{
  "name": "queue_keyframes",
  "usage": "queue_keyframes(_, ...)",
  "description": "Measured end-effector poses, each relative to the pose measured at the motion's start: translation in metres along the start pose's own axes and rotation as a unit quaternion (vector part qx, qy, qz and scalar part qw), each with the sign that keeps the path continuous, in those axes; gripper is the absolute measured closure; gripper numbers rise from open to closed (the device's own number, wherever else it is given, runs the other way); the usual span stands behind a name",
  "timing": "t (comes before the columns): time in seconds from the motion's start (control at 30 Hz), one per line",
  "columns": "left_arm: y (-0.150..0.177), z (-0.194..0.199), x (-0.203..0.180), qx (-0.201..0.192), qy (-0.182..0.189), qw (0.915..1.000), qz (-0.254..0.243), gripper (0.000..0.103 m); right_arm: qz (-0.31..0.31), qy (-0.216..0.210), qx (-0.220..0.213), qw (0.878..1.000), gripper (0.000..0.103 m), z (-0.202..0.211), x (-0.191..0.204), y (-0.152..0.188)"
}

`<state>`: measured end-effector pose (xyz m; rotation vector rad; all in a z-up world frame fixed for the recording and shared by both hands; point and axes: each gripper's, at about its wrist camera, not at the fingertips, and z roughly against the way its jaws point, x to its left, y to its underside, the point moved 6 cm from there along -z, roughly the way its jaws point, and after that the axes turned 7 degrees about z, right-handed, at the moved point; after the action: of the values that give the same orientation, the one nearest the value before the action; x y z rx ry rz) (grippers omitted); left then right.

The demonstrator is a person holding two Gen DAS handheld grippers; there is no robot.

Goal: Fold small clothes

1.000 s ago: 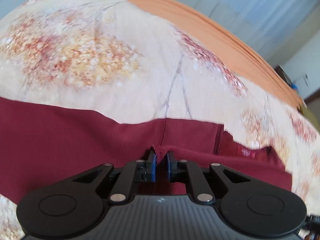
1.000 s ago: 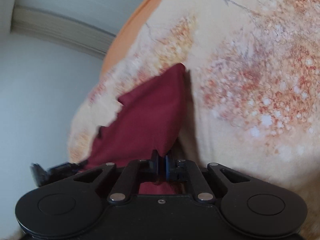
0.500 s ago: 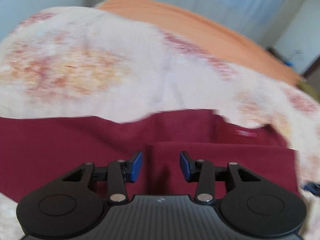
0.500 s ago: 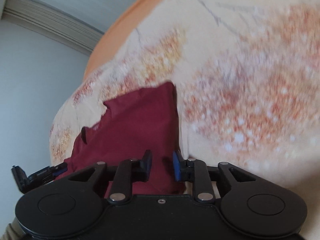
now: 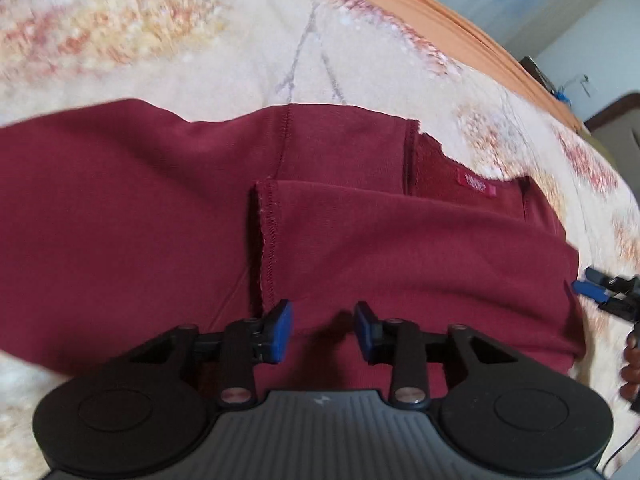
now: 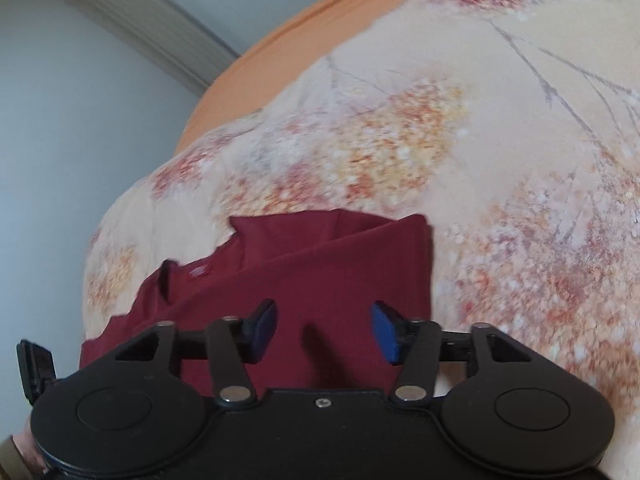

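The maroon garment (image 5: pixel 360 248) is lying flat on the bed, on the floral bedspread (image 5: pixel 200 40), and one flap is already lying folded over the rest. That flap's stitched hem (image 5: pixel 266 240) is running away from the left gripper (image 5: pixel 323 334), almost straight ahead of its left finger. The garment's long axis is stretching side to side across the left wrist view, with a wide single-layer stretch running off to the left and the doubled part with the small red label (image 5: pixel 474 184) sitting to the right.

The left gripper is hovering over the near edge of the cloth, fingers spread, gripping nothing. From the right wrist view, the right gripper (image 6: pixel 324 330) is also hanging above the folded flap (image 6: pixel 320 280), fingers spread wide and empty, with the garment's right-hand edge lying just off its right finger.

Judging by the layout, the unfolded stretch is lying out to the left, so the left gripper looks the nearer one for the next fold, and it would be carrying that side rightward across the long axis. The right gripper's tips (image 5: pixel 600 292) are peeking in at the far right edge of the left view, beside the cloth.
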<state>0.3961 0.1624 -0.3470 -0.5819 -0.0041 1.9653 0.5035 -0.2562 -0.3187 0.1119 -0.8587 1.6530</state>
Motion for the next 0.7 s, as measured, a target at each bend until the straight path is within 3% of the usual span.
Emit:
queue_keyframes(0.03,0.006,0.006,0.000,-0.002,0.002,1.0000,-0.004,0.051,0.007,-0.002,-0.003,1.000,0.023,0.006,0.005,0.010)
queue_keyframes(0.07,0.013,0.011,0.001,-0.003,-0.001,1.0000,-0.004,0.038,0.011,0.002,-0.001,1.000,0.019,0.011,0.007,0.019)
queue_keyframes(0.1,0.020,0.016,0.003,-0.006,-0.010,0.9999,-0.004,0.034,0.011,0.007,0.007,1.000,0.018,0.016,0.008,0.030)
queue_keyframes(0.2,0.046,0.039,0.004,-0.021,-0.011,0.9997,0.004,0.033,-0.006,0.016,0.007,1.000,0.020,0.040,0.009,0.056)
queue_keyframes(0.27,0.063,0.060,0.005,-0.041,0.010,0.9986,0.030,0.029,-0.018,-0.015,-0.052,0.998,0.019,0.076,0.022,0.061)
queue_keyframes(0.3,0.069,0.071,0.005,-0.058,0.018,0.9969,0.050,0.026,-0.017,-0.031,-0.087,0.996,0.016,0.097,0.032,0.062)
queue_keyframes(0.33,0.076,0.086,0.007,-0.080,0.024,0.9939,0.072,0.019,-0.010,-0.040,-0.113,0.993,0.000,0.116,0.044,0.064)
queue_keyframes(0.37,0.082,0.102,0.010,-0.101,0.029,0.9900,0.094,0.015,-0.005,-0.042,-0.124,0.991,0.000,0.131,0.054,0.066)
queue_keyframes(0.43,0.095,0.130,0.011,-0.138,0.031,0.9816,0.129,0.013,-0.010,-0.064,-0.096,0.993,0.001,0.142,0.071,0.070)
queue_keyframes(0.47,0.100,0.147,0.012,-0.158,0.025,0.9776,0.137,0.012,-0.035,-0.075,-0.070,0.994,0.001,0.146,0.079,0.074)
queue_keyframes(0.53,0.111,0.181,0.007,-0.189,-0.009,0.9720,0.139,0.011,-0.045,-0.101,-0.069,0.992,0.001,0.160,0.097,0.075)
queue_keyframes(0.6,0.116,0.213,-0.008,-0.217,-0.056,0.9668,0.122,0.011,-0.036,-0.072,-0.089,0.993,0.001,0.181,0.118,0.067)
queue_keyframes(0.7,0.127,0.268,-0.035,-0.254,-0.095,0.9582,0.091,0.000,0.022,-0.077,-0.139,0.987,0.001,0.219,0.160,0.050)
